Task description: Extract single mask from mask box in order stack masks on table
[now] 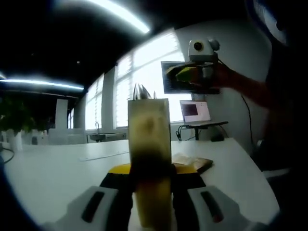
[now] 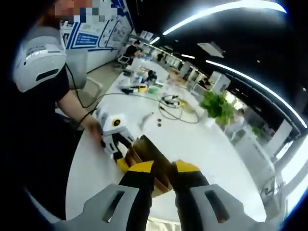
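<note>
Left gripper (image 1: 152,192) is pinching the box (image 1: 148,139) upright; right gripper (image 2: 163,169) — jaws spread — is hovering above; a loose hold risks tipping it on the worktop (image 1: 57,168).

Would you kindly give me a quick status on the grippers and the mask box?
Left gripper shut on mask box, held upright over table. Right gripper raised above box, jaws slightly apart, nothing held. Nothing in the way.

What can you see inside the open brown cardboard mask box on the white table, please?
From the right gripper view, the brown cardboard mask box shows open flaps and a dark interior; the right gripper covers part of it, so no masks can be made out.
</note>
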The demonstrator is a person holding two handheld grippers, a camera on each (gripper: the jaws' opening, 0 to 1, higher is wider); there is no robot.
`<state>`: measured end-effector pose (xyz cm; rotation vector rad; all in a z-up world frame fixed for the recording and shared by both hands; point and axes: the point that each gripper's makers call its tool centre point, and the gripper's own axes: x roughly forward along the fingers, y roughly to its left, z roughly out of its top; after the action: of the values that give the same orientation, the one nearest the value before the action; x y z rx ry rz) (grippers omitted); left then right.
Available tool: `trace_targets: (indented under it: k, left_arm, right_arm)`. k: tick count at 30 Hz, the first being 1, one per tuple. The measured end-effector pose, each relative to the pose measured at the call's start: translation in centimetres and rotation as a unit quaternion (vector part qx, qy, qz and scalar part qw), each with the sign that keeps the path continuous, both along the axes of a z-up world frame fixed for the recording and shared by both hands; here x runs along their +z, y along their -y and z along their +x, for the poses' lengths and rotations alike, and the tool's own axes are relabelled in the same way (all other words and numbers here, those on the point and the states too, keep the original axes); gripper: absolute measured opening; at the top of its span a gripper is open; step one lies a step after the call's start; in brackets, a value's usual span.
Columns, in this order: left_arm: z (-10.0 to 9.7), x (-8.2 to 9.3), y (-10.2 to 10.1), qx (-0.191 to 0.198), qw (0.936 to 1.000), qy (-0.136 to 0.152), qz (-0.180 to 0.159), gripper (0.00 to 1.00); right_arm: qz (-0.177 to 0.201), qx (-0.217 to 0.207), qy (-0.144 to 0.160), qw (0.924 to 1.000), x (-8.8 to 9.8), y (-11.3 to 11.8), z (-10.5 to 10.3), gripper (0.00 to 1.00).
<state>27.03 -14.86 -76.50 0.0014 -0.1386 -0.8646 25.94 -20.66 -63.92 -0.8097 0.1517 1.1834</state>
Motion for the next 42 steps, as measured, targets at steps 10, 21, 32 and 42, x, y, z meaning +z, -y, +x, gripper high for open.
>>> trace_targets:
  k: [10, 21, 32, 42]
  left_arm:
    - [0.0, 0.0, 0.1, -0.001, 1.0, -0.001, -0.001, 0.33]
    - [0.0, 0.0, 0.1, -0.001, 1.0, -0.002, -0.002, 0.33]
    - [0.1, 0.0, 0.1, -0.001, 1.0, -0.003, -0.002, 0.33]
    - [0.1, -0.1, 0.0, 0.0, 1.0, -0.002, -0.001, 0.33]
  right_arm:
    - [-0.057, 0.03, -0.002, 0.9979, -1.3, -1.6, 0.0, 0.12]
    - [-0.095, 0.053, -0.007, 0.994, -2.8, -2.4, 0.1, 0.11]
    - [-0.134, 0.066, -0.005, 0.9889, -4.1, -2.5, 0.4, 0.1]
    - [-0.159, 0.072, 0.005, 0.9847, -5.4, -2.6, 0.6, 0.08]
